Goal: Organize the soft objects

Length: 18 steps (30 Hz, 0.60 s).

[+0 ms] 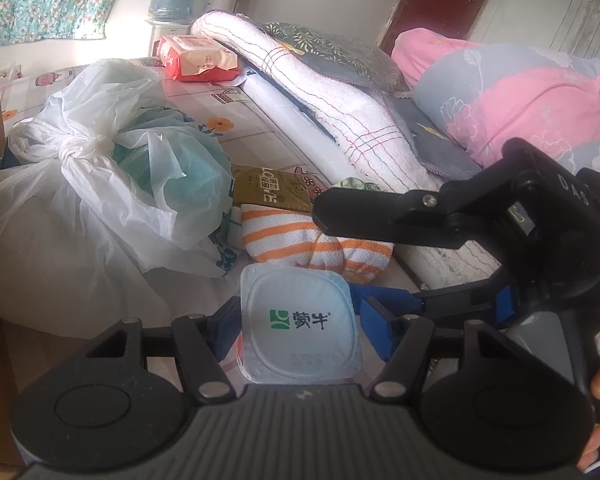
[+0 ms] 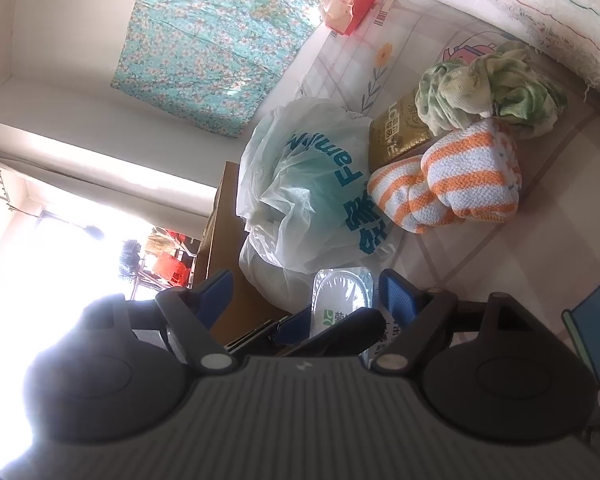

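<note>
A squarish foil-lidded yogurt cup (image 1: 302, 326) sits upright between the left gripper (image 1: 300, 326)'s blue pads, touching neither I can see. Just beyond it lies a nubby orange-striped towel (image 1: 312, 240), long axis crosswise. The right gripper (image 2: 306, 300) gapes empty

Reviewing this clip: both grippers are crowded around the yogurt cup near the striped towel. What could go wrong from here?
1. The yogurt cup sits between the left gripper pads, which look loose on it; squeezing harder might dent the cup or burst its foil lid.
2. The right gripper, open, reaches across just above the cup, so the two could collide.
3. The striped towel lies right behind the cup, and the right gripper's upper finger overlaps it, so it may snag the cloth.
</note>
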Tool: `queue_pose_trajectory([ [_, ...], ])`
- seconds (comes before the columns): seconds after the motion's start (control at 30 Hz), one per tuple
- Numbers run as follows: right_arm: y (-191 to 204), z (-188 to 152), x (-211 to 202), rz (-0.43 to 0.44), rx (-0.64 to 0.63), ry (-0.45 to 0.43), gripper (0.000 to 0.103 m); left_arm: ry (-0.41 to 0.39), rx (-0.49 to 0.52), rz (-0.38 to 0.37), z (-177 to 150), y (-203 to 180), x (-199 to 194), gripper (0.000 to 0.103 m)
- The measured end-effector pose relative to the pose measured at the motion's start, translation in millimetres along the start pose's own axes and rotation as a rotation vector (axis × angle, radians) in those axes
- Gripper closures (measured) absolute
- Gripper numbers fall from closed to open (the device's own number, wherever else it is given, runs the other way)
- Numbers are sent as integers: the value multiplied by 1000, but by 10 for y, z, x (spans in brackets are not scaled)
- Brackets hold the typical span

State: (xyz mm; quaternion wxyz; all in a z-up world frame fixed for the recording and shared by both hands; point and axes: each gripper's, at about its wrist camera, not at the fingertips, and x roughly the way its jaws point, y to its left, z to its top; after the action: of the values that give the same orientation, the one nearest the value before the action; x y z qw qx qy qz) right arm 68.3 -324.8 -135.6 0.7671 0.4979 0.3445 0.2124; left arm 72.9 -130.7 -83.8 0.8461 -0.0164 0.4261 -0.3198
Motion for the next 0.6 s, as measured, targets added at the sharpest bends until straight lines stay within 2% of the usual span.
queue_pose_trajectory([
  [0.33,-29,-24,-12,-28,19,12,26,28,31,19,-41,-54,41,30],
  [0.47,-28,-49,-6,-74,9,9,42,31,44,52,-59,-80,76,31],
  [0.5,-33,-55,-5,-91,6,6,49,33,42,54,-57,-78,85,32],
  [0.6,-75,-72,-12,-118,11,-1,58,35,31,45,-57,-67,94,36],
])
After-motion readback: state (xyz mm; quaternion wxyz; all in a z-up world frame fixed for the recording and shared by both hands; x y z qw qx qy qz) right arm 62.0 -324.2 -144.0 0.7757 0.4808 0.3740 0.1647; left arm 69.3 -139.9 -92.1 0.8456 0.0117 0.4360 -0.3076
